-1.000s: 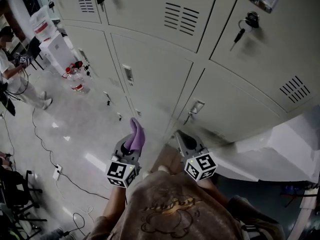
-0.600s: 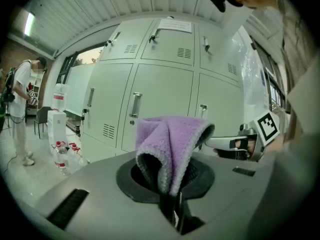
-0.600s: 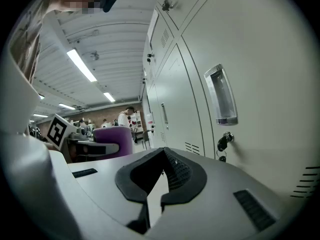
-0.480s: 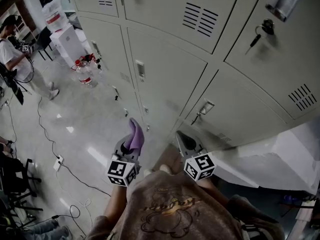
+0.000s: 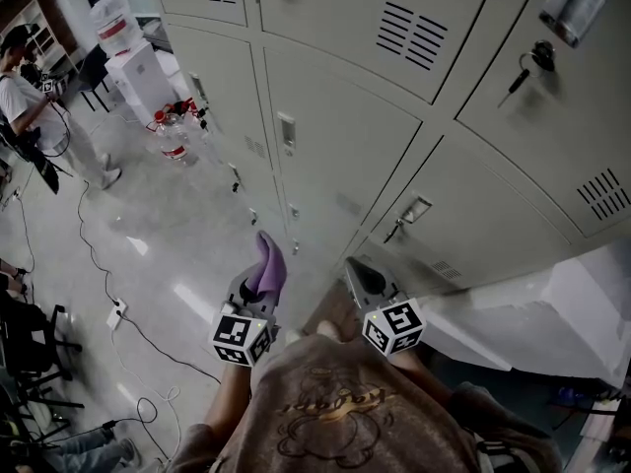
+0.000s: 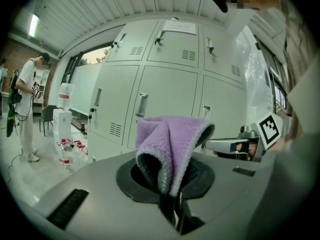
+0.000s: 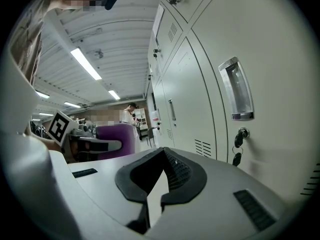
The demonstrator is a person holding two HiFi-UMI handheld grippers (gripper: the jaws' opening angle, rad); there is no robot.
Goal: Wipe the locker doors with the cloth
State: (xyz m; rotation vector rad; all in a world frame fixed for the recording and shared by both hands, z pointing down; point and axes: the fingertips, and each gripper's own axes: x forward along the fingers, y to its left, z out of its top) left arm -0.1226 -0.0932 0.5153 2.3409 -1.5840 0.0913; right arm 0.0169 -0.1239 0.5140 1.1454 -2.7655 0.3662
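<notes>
Grey locker doors point(image 5: 335, 156) fill the upper frame; at lower centre we hold the purple cloth point(image 5: 268, 262) pinched in the left gripper point(image 5: 256, 290), its long axis pointing at the doors ahead, not touching, while the right gripper point(image 5: 359, 272) beside it is pressed together, empty.

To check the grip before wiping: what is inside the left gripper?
A folded purple cloth stands up from the left gripper, whose jaws are shut on it. Its lower end is hidden between them.
</notes>
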